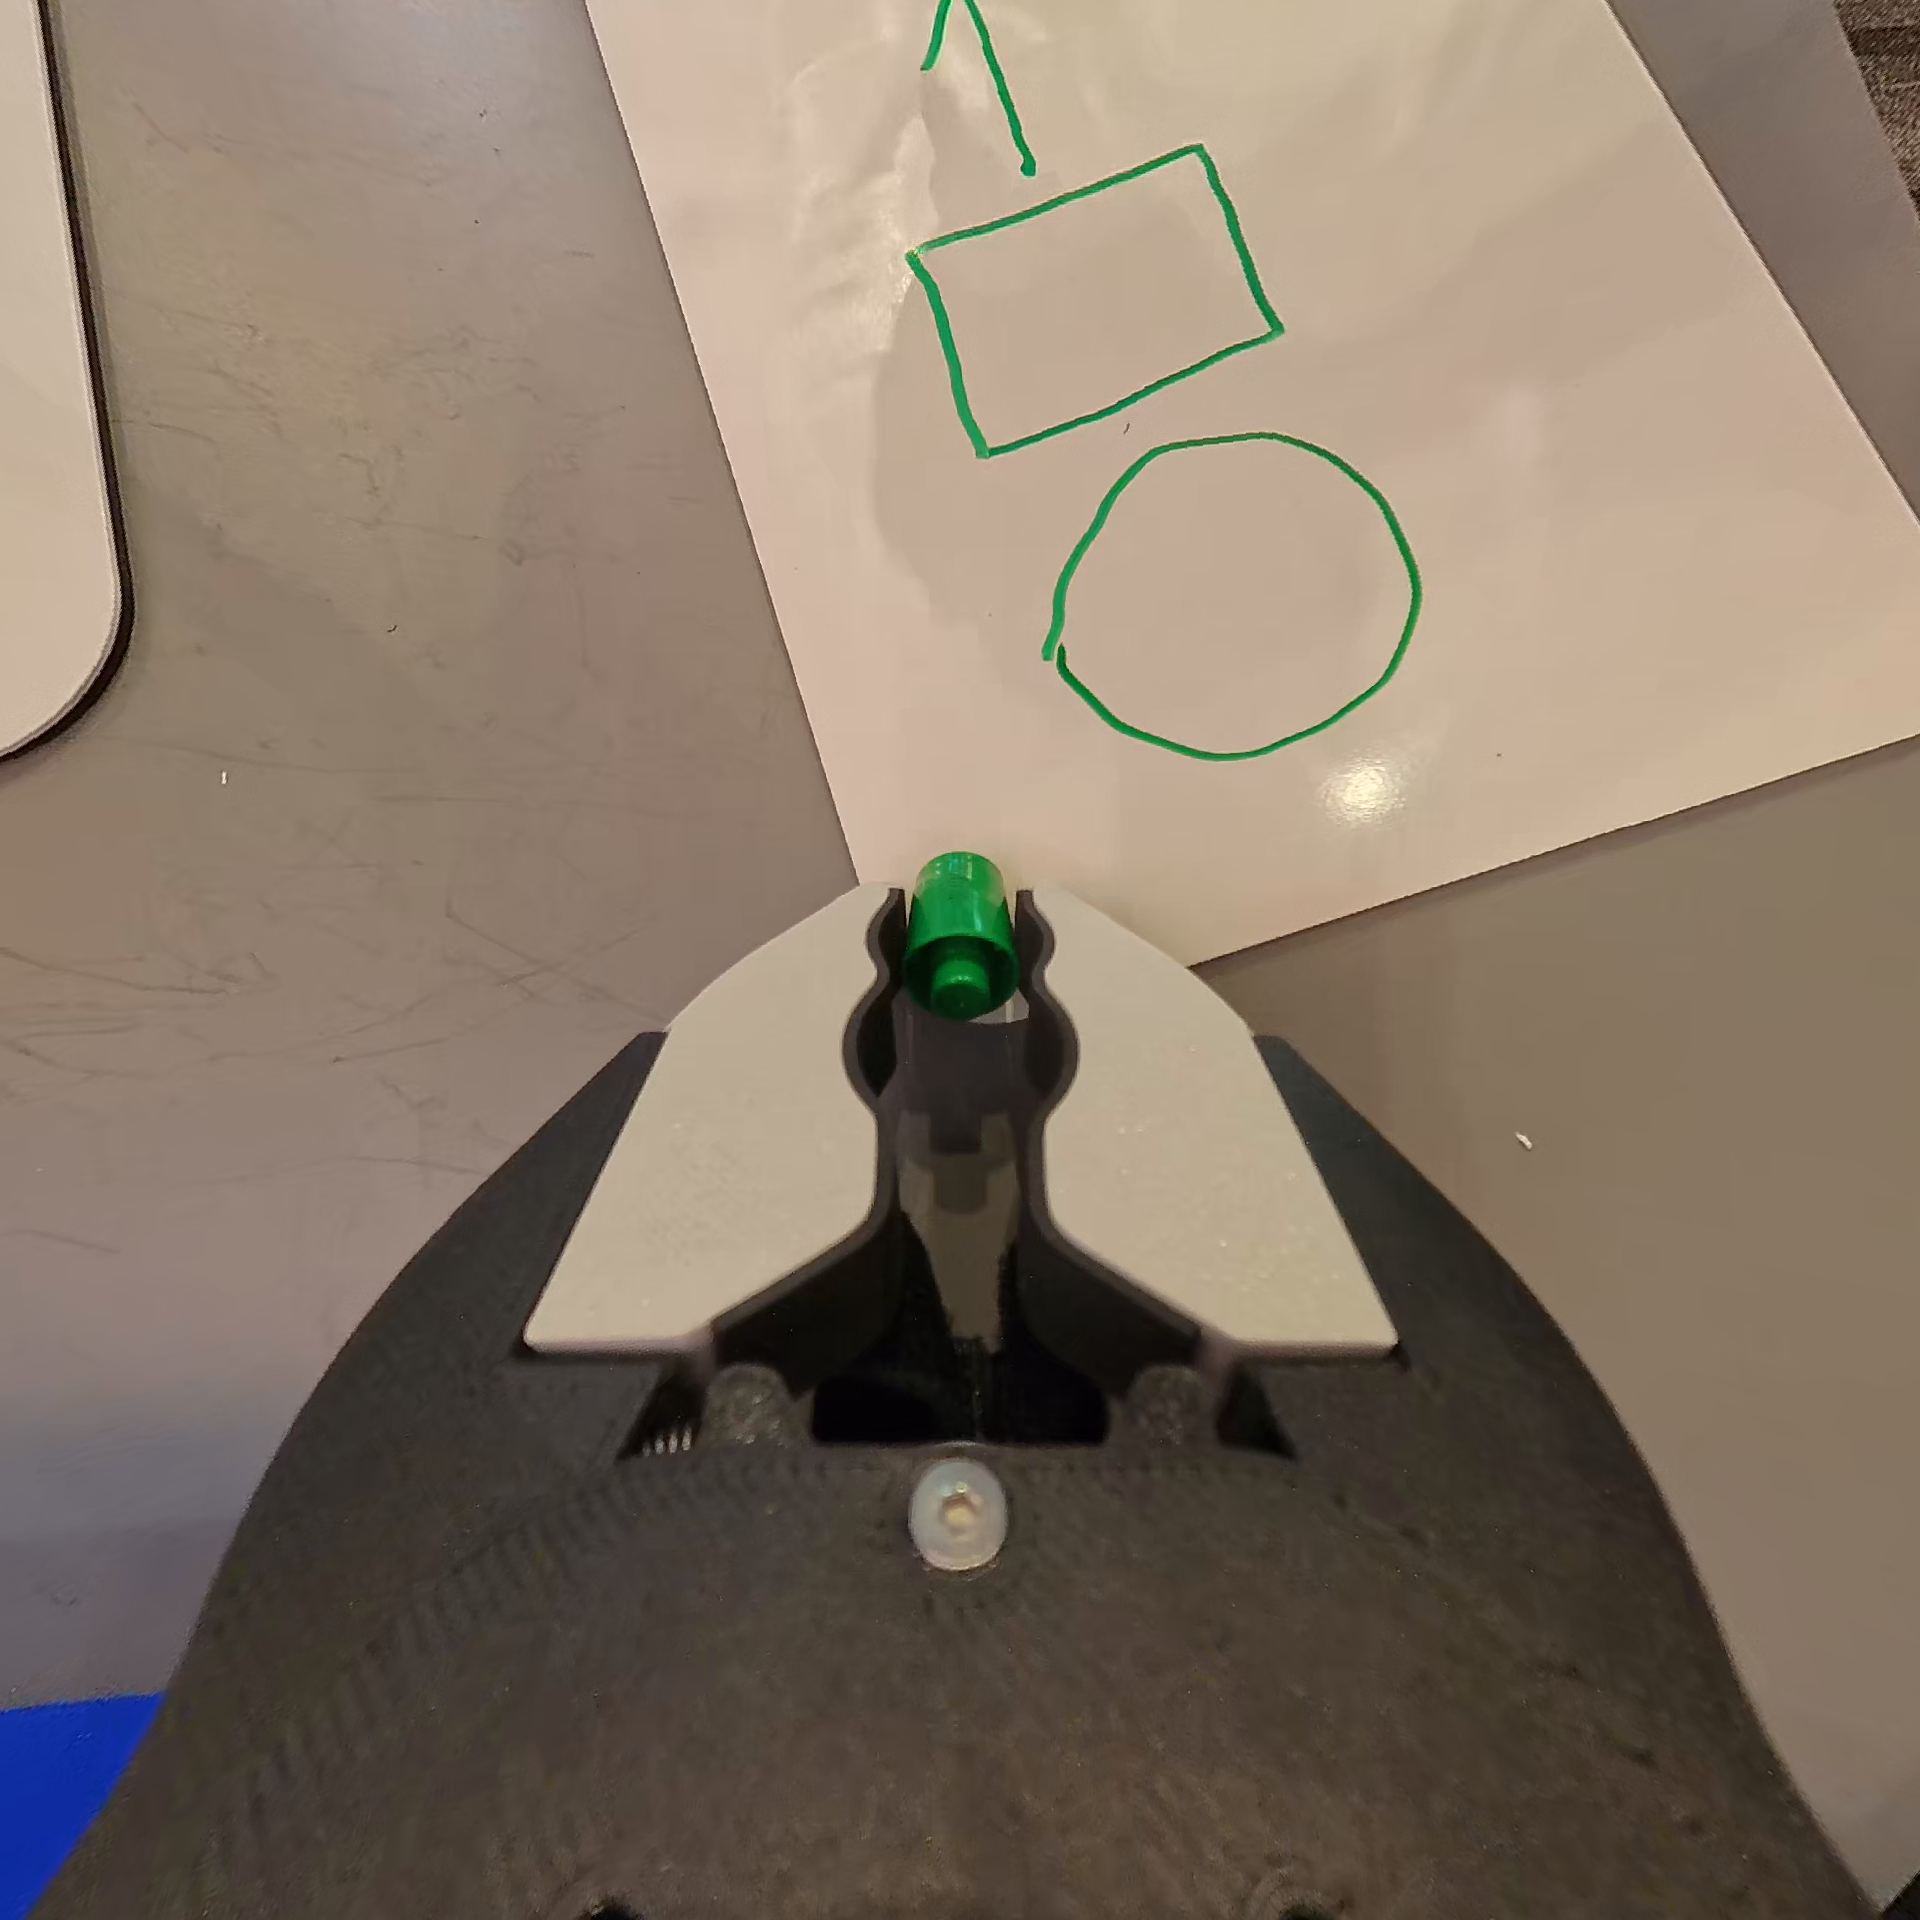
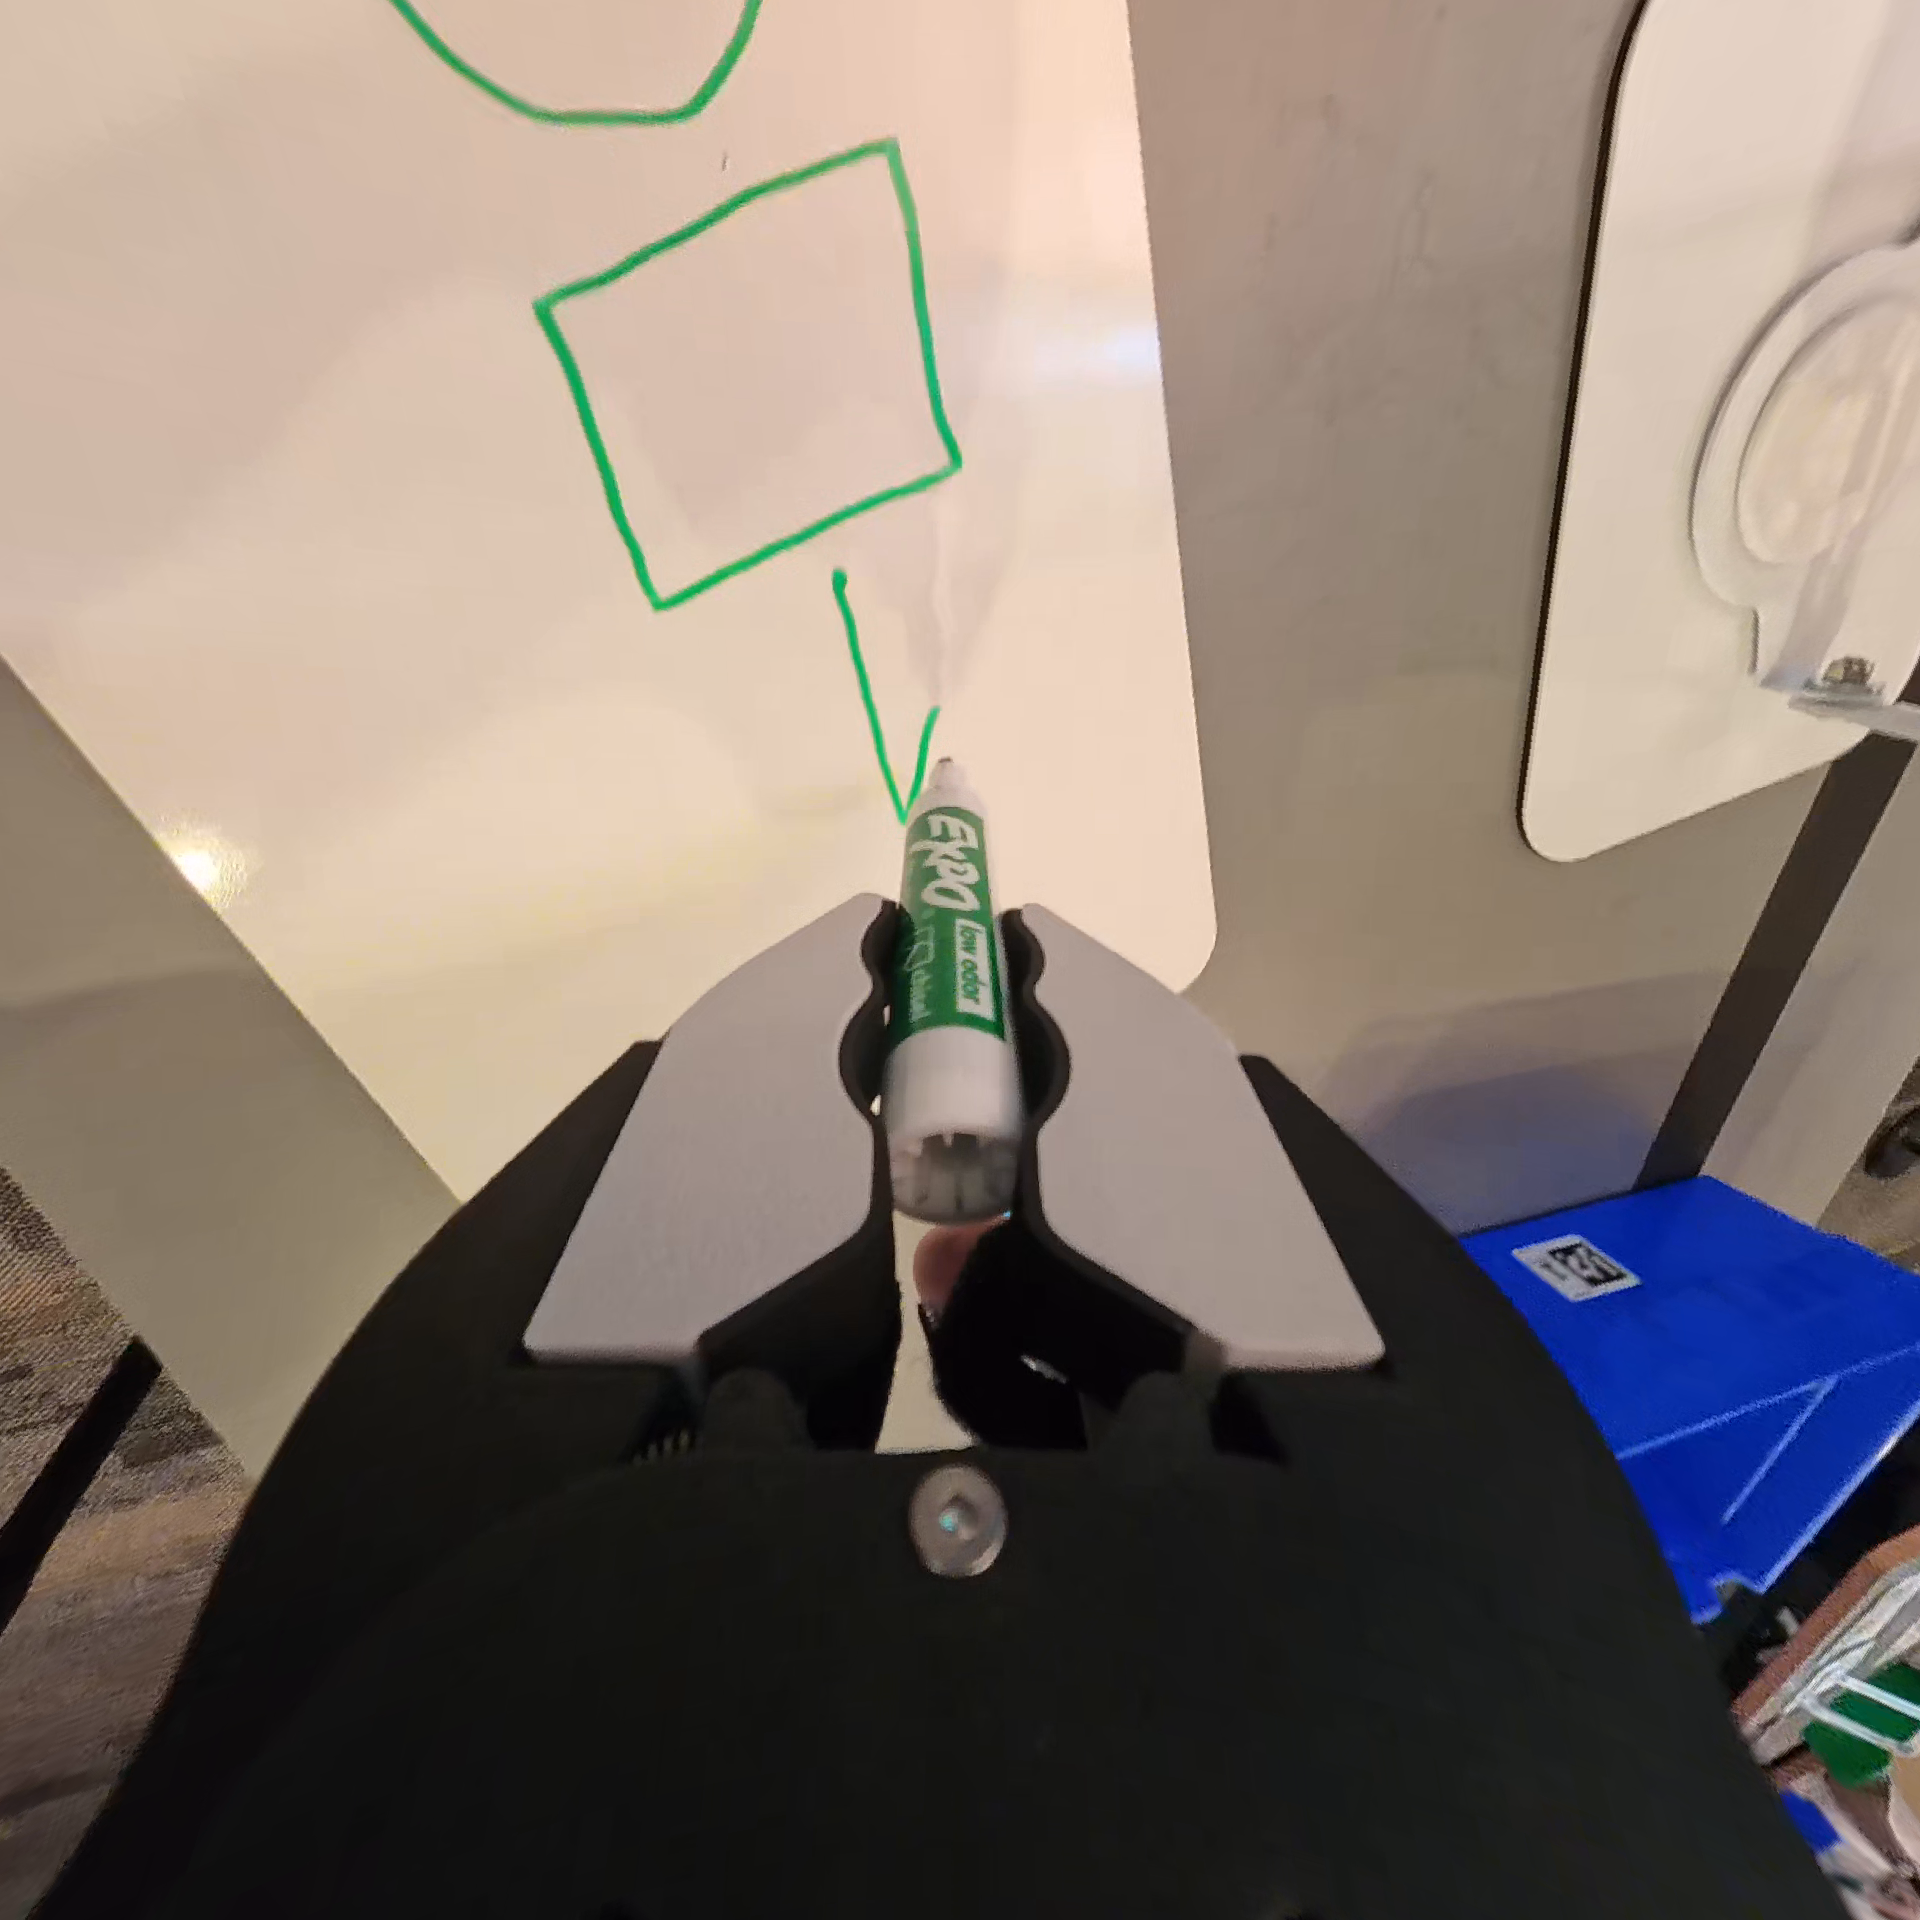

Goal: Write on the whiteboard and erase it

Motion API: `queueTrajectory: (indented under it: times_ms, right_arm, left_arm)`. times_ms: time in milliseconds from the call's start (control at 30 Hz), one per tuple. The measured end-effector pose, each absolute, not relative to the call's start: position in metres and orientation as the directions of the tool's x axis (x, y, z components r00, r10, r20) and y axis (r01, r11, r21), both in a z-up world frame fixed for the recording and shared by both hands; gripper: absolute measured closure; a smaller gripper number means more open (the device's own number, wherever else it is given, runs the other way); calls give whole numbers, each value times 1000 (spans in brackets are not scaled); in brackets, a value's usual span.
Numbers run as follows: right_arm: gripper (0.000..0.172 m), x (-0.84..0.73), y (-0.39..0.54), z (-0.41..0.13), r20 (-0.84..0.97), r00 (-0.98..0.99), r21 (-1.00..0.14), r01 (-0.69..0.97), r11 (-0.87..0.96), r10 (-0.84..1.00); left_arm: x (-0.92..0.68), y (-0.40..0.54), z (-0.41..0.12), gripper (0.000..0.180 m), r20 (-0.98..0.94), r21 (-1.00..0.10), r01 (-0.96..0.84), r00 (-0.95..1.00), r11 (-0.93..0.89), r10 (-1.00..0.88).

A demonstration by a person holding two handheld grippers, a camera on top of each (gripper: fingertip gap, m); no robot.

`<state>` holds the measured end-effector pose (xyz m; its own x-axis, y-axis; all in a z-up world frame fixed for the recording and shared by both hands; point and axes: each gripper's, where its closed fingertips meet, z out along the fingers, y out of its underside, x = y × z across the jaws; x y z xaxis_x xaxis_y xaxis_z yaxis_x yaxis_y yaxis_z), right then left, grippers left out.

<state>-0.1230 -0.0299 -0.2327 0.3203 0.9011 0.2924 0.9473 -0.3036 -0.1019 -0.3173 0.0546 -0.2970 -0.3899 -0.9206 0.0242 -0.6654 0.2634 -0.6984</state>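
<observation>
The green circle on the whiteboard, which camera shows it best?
The left wrist view: the whole green circle shows there, closed, beside the rectangle. The right wrist view catches only its lower arc, cut off at the top edge.

My right gripper [image 2: 951, 935] clamps a green marker [image 2: 948, 997] at frame centre, its tip on the whiteboard [image 2: 312, 520] beside a green line [image 2: 868, 696] below a drawn square [image 2: 748, 374].
</observation>
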Motion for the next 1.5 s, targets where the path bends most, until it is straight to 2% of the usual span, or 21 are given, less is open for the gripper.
queueTrajectory:
  times_ms: [667, 867, 1100, 1500]
  right_arm:
    - [152, -112, -41, -246, 269, 347, -95, 938, -334, 898]
    - [152, -137, -59, -246, 219, 309, -131, 949, -286, 926]
    - [151, -122, -46, -232, 304, 335, -125, 942, -312, 892]
    - [151, -100, -33, -235, 348, 361, -118, 932, -342, 865]
  left_arm:
    - [-317, 54, -297, 160, 28, -699, -666, -390, 261, -920]
    - [-317, 54, -297, 160, 29, -699, -666, -390, 260, -920]
    - [-318, 54, -297, 160, 26, -699, -666, -390, 262, -921]
    - [-318, 54, -297, 160, 26, -699, -665, -390, 262, -921]
